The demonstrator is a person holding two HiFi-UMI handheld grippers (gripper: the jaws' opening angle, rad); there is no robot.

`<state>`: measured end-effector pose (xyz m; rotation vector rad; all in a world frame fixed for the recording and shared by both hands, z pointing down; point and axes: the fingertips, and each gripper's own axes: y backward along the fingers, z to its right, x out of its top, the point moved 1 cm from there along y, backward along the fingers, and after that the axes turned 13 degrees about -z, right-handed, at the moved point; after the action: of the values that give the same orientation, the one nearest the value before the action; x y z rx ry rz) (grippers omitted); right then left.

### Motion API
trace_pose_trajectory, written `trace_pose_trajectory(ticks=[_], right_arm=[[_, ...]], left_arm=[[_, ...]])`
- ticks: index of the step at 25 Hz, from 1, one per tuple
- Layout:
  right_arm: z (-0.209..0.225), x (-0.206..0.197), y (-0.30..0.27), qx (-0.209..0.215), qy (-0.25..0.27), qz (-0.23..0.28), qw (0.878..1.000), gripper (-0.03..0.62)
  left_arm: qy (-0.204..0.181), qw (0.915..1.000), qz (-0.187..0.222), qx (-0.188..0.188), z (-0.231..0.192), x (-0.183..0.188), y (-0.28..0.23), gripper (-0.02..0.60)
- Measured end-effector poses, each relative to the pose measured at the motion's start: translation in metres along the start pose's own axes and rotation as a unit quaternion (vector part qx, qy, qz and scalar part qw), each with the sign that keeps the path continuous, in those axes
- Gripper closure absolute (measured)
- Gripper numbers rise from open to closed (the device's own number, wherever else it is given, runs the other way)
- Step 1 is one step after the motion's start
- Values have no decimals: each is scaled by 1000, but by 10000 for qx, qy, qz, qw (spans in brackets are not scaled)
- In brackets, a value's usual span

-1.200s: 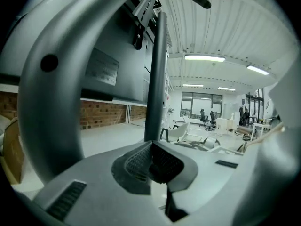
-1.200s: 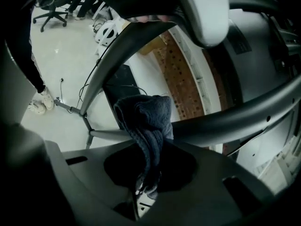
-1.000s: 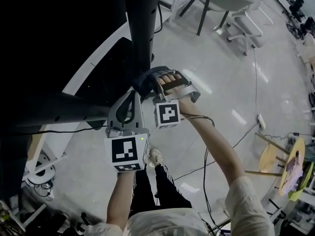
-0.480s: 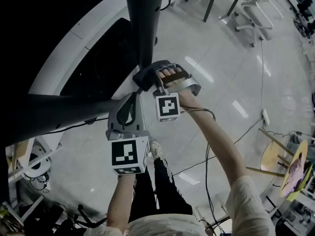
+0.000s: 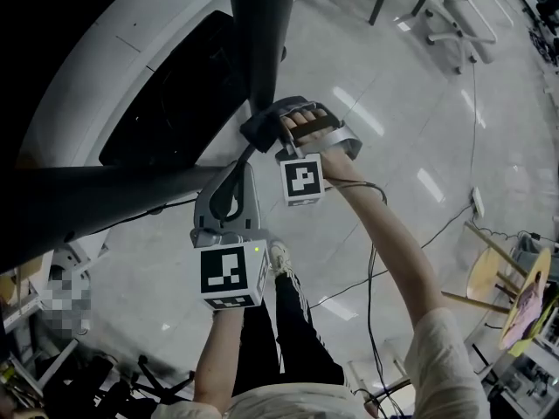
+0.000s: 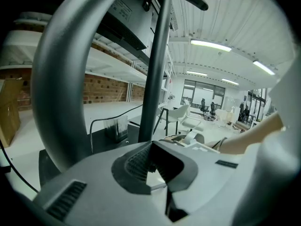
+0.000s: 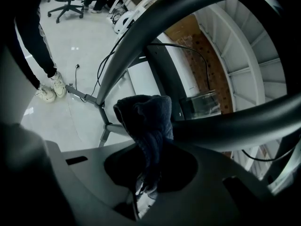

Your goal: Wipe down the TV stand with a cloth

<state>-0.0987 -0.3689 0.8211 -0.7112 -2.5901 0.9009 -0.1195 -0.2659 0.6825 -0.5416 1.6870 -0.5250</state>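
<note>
The TV stand's dark upright pole rises from a black base on a white curved platform. A second dark bar runs off to the left. A dark blue cloth is bunched against the foot of the pole, and my right gripper is shut on it. In the right gripper view the cloth sticks up from the right gripper beside a dark bar. My left gripper hovers just below and left of the cloth. Nothing is in the left gripper, and the pole stands ahead of it.
Grey chairs stand at the top right on the glossy floor. Cables trail past a wooden stool. The person's shoe is below the grippers. A clear box sits on the stand's base. Clutter lies at the bottom left.
The head view has drifted, and both grippers sit slightly higher in the frame. The cloth has stayed against the pole's foot in the right gripper. The left gripper has kept its place beside it.
</note>
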Motion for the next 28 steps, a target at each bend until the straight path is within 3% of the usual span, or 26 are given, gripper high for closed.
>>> trace_pose_trajectory(ticks=[3,8,11,15,18,22,24,28], right_arm=[[-2,0,0,37,-74,10,10000,537],[16,-14,22,237,-1337,-180,9906,537],[51,-23,53,107,-2265,-233,9737,537],[119,-34,127,65,-3476,81,9376,537],[179,-53,180,-190,-4301,328,9020,537],[221,-78,269,-455,-5349,551,8419,537],[232,-86,311,-620,-5828,651,8076,537],[235,-90,385,-932,-6705,1167,7267,537]], left_arm=[[-15,10000,-3,53,-1,-3,1,568],[-260,9993,247,77,0,28,16,568],[-299,9983,502,73,4,63,36,568],[-402,9955,861,5,27,124,82,568],[-526,9904,1275,17,37,173,119,568],[-529,9855,1614,-37,58,208,182,568],[-573,9814,1829,-100,68,218,212,568],[-785,9735,2143,-119,79,222,255,568]])
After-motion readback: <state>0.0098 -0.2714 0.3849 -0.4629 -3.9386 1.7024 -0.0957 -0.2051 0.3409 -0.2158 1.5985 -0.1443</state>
